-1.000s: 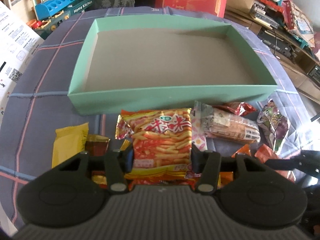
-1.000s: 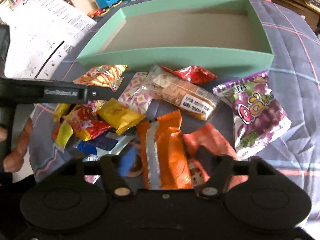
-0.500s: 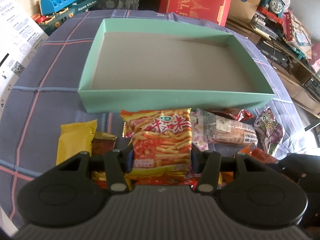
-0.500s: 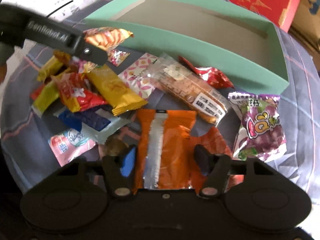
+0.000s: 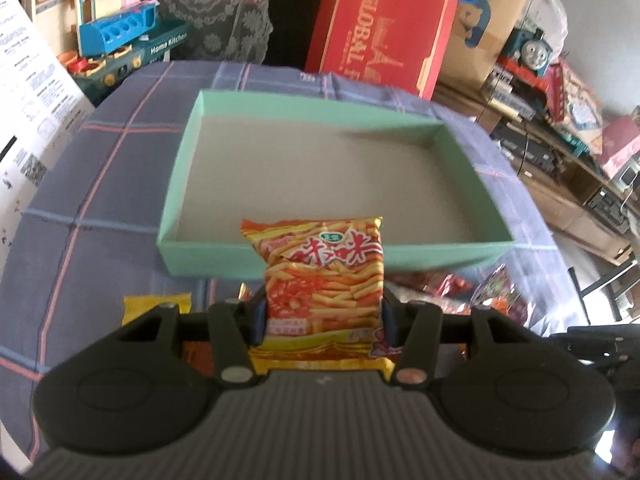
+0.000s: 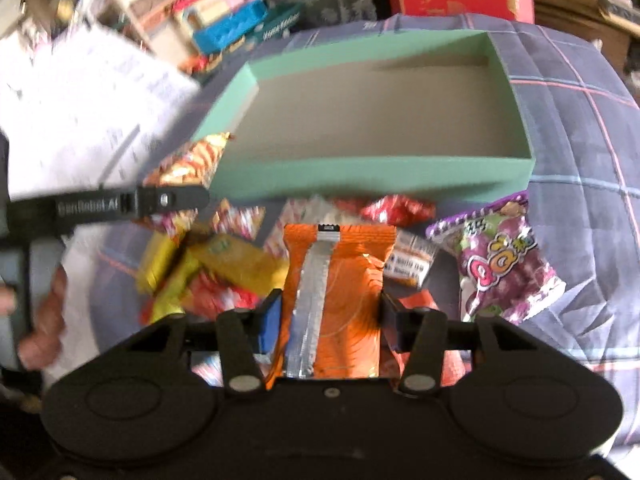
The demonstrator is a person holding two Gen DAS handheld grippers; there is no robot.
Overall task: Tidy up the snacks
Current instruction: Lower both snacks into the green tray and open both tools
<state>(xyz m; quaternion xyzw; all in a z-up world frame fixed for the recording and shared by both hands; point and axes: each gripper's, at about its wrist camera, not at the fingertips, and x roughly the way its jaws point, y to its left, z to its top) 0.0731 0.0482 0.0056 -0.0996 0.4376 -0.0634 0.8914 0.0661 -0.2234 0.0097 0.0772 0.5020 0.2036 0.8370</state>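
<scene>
left tool (image 5: 323, 316): both pads pressed on sides of a chip bag (image 5: 322, 280), bag upright between fingers, lifted clear of table; tool pitched down.
left tool, seen from right cam: black finger (image 6: 120, 204) w/ printed lettering crosses frame's left side, roughly level.
right tool (image 6: 331, 320): jaws closing, orange packet (image 6: 340, 292) between them, both pads against its edges; packet stands up, silver seam facing cam; pitched down.
hand (image 6: 40, 320): bare fingers at left edge of right cam, blurred, wrapped round left tool's handle.
</scene>
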